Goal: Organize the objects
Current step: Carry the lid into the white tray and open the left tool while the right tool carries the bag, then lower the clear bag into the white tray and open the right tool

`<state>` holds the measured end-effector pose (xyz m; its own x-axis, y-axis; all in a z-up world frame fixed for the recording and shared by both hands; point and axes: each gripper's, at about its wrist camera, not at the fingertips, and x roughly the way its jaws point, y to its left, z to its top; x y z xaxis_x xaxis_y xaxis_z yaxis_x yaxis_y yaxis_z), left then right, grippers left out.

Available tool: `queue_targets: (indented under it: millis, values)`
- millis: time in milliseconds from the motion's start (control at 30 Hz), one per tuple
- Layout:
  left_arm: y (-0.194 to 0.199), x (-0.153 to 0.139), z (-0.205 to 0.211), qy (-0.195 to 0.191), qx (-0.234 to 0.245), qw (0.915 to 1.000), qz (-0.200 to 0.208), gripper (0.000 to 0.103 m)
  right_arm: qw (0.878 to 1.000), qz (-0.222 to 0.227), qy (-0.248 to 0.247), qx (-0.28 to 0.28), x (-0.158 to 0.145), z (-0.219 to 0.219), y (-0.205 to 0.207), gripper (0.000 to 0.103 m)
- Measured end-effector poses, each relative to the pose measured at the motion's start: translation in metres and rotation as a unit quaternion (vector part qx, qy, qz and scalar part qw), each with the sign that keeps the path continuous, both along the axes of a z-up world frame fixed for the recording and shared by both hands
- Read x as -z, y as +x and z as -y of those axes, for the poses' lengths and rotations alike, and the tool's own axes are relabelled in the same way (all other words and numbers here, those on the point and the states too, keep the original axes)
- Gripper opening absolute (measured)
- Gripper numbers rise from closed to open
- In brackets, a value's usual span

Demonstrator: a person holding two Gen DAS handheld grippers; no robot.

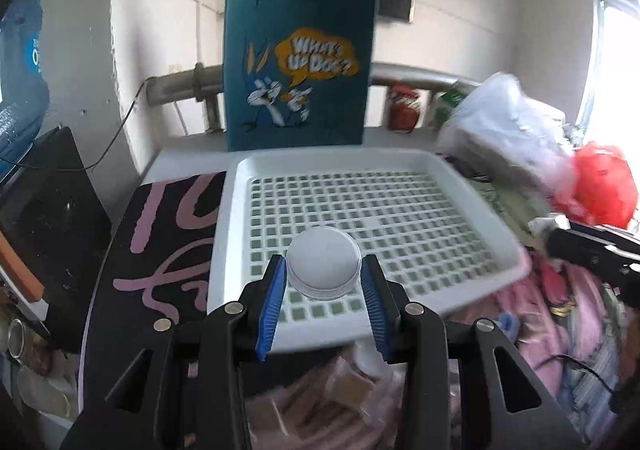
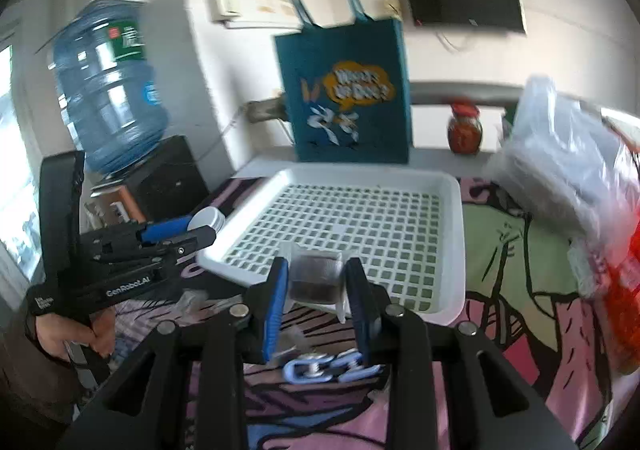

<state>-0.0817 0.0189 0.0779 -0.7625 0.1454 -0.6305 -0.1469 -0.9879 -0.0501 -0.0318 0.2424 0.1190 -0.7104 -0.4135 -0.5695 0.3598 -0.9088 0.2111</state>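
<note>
My left gripper is shut on a round white-lidded jar, held over the near edge of the white slotted tray. In the right wrist view that same gripper reaches in from the left with the jar at the tray's left rim. My right gripper is shut on a small clear packet with dark contents, just above the tray's near rim. The tray's grid floor holds nothing.
A blue cartoon tote bag stands behind the tray. Clear and red plastic bags pile up on the right, with a red-lidded jar at the back. A water bottle stands left. Blue clips lie on the patterned cloth.
</note>
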Motion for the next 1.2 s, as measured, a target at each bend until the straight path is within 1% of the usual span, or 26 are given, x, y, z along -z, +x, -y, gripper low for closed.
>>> queue_targets:
  millis: [200, 333, 433, 567, 633, 667, 700, 733, 767, 800, 833, 867, 900, 933, 1000, 1033, 1200]
  values:
    - [-0.031, 0.028, 0.011, 0.009, -0.025, 0.9992, 0.03, 0.038, 0.999, 0.04, 0.007, 0.033, 0.021, -0.006, -0.039, 0.029]
    - [-0.041, 0.038, 0.016, 0.016, -0.032, 0.9986, 0.038, 0.038, 0.997, 0.066, 0.02, 0.042, 0.038, -0.001, -0.062, 0.029]
    - [-0.047, 0.047, 0.016, 0.017, -0.036, 0.9978, 0.054, 0.038, 0.995, 0.081, 0.031, 0.046, 0.05, 0.004, -0.074, 0.029]
    - [-0.051, 0.058, 0.012, 0.011, -0.034, 0.9967, 0.073, 0.038, 0.993, 0.101, 0.041, 0.055, 0.065, 0.007, -0.087, 0.029]
    - [-0.05, 0.058, 0.007, -0.003, -0.033, 0.997, 0.071, 0.038, 0.991, 0.11, 0.047, 0.059, 0.072, 0.009, -0.092, 0.029]
    - [-0.05, 0.058, 0.005, -0.003, -0.029, 0.9971, 0.07, 0.039, 0.991, 0.112, 0.051, 0.06, 0.074, 0.01, -0.093, 0.029]
    - [-0.049, 0.058, 0.005, 0.001, -0.027, 0.997, 0.072, 0.045, 0.99, 0.114, 0.057, 0.061, 0.077, 0.011, -0.094, 0.03]
    - [-0.049, 0.057, 0.006, 0.007, -0.025, 0.9968, 0.075, 0.049, 0.989, 0.117, 0.065, 0.061, 0.079, 0.013, -0.095, 0.033]
    - [-0.048, 0.055, 0.006, 0.014, -0.024, 0.9968, 0.075, 0.057, 0.989, 0.116, 0.072, 0.065, 0.079, 0.014, -0.095, 0.034]
    - [-0.045, 0.051, 0.007, 0.02, -0.022, 0.9972, 0.069, 0.063, 0.989, 0.112, 0.075, 0.068, 0.078, 0.015, -0.094, 0.036]
    - [-0.04, 0.046, 0.007, 0.026, -0.018, 0.9978, 0.058, 0.066, 0.989, 0.104, 0.075, 0.07, 0.075, 0.015, -0.091, 0.04]
    - [-0.036, 0.041, 0.009, 0.03, -0.014, 0.9983, 0.048, 0.072, 0.99, 0.097, 0.073, 0.072, 0.071, 0.014, -0.088, 0.047]
    - [-0.031, 0.034, 0.01, 0.035, -0.008, 0.9986, 0.038, 0.078, 0.991, 0.09, 0.069, 0.074, 0.066, 0.012, -0.086, 0.051]
    - [-0.026, 0.027, 0.012, 0.037, -0.004, 0.9989, 0.028, 0.079, 0.992, 0.077, 0.061, 0.076, 0.058, 0.01, -0.081, 0.055]
    - [-0.02, 0.015, 0.016, 0.039, -0.001, 0.9992, 0.012, 0.086, 0.994, 0.06, 0.048, 0.072, 0.045, 0.006, -0.071, 0.055]
    - [-0.018, 0.01, 0.018, 0.038, -0.002, 0.9992, 0.009, 0.088, 0.996, 0.049, 0.041, 0.069, 0.036, 0.003, -0.063, 0.056]
    - [0.001, -0.015, 0.04, 0.05, -0.01, 0.9986, -0.008, 0.089, 0.998, -0.002, 0.015, 0.062, 0.0, -0.012, -0.023, 0.057]
